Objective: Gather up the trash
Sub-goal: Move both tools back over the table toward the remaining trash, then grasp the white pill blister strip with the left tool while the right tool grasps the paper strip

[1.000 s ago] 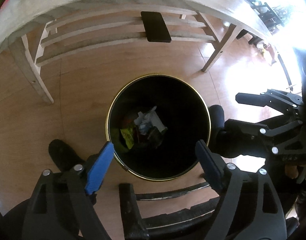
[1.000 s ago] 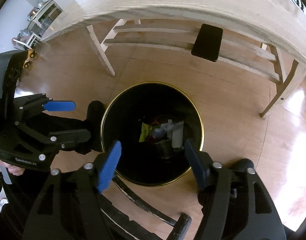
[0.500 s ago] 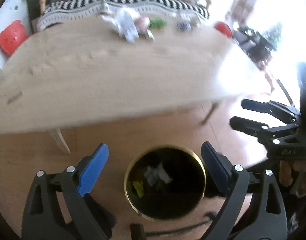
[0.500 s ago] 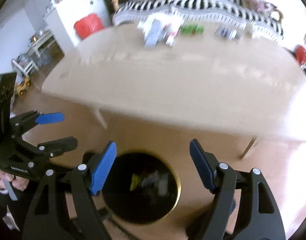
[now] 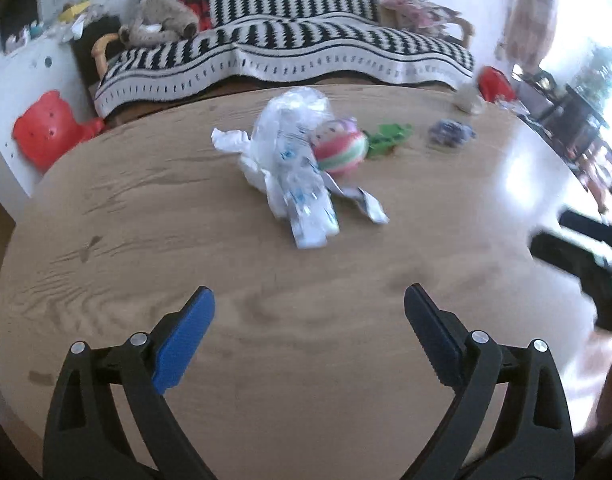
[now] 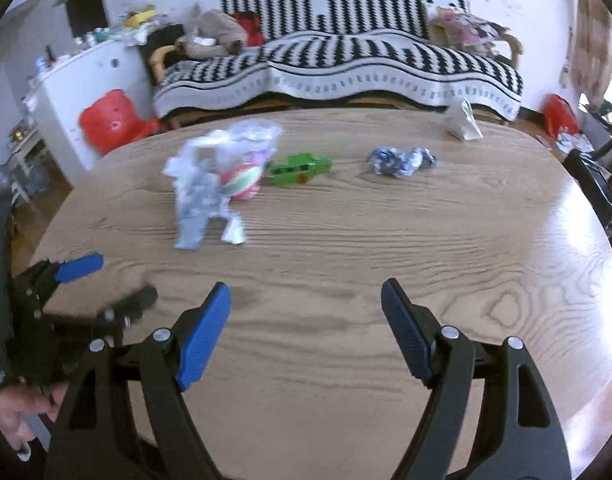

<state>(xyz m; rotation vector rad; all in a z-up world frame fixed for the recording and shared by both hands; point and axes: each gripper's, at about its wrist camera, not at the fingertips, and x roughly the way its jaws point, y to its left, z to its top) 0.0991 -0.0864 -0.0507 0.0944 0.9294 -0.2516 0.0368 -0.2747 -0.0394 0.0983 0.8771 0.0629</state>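
Observation:
Trash lies at the far side of the oval wooden table [image 5: 265, 360] [image 6: 426, 240]: a crumpled clear plastic bag with blue print [image 5: 289, 168] [image 6: 197, 196], a white paper scrap [image 5: 372, 206] [image 6: 233, 234], a crumpled blue wrapper [image 5: 450, 132] [image 6: 402, 158] and a small white packet [image 5: 470, 98] [image 6: 462, 120]. A striped ball [image 5: 340, 150] [image 6: 241, 178] and a green toy [image 5: 388, 138] [image 6: 299, 166] sit beside the bag. My left gripper [image 5: 308, 292] [image 6: 121, 278] hovers open over the near table, nothing between its fingers. My right gripper [image 6: 306, 287] [image 5: 554, 232] is also open and empty.
Behind the table stands a sofa under a black-and-white patterned blanket [image 6: 346, 64] with a stuffed animal [image 5: 161, 20] on it. A white cabinet [image 6: 77, 80] and a red plastic seat [image 5: 49, 128] [image 6: 109, 120] are at the left. Dark furniture [image 6: 598, 184] stands at the right.
Both grippers rose from above the black bin on the floor to above the tabletop and tilted up. The bin has left both views. Both jaws stand a little wider.

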